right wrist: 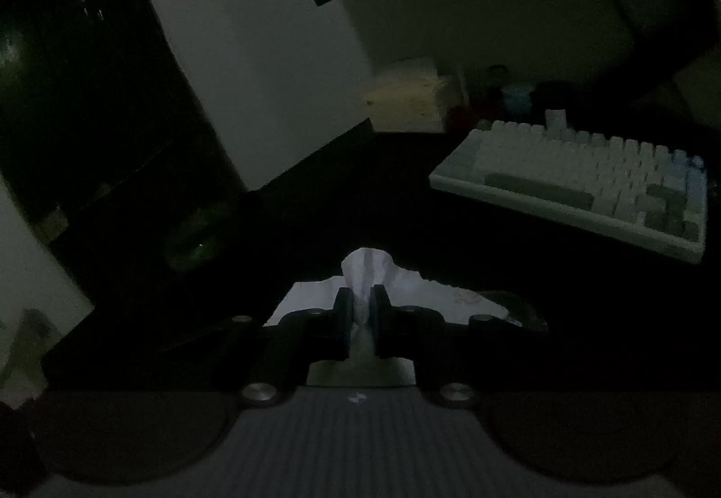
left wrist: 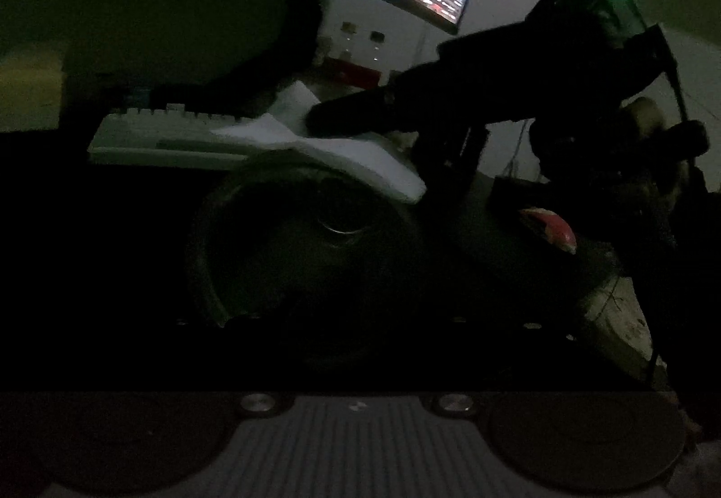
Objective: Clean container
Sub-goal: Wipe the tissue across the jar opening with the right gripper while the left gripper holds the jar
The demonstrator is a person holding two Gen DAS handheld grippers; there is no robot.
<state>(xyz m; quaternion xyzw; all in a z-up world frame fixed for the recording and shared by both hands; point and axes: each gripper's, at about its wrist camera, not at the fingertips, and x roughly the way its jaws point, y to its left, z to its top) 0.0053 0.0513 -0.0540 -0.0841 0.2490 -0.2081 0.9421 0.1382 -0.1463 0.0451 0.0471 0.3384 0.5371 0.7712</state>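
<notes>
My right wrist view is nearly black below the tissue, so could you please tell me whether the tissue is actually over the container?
Observer: Yes. In the left wrist view the white tissue is draped across the far rim of the dark round container.
Operator: Thank you. Where does my right gripper sit relative to that rim?
Observer: The right gripper reaches in from the right of that view, with its tip on the tissue just above the rim.
Operator: Is anything lying beside the container?
Observer: A small red and white object lies to its right. It is too dark to say what it is.
</notes>
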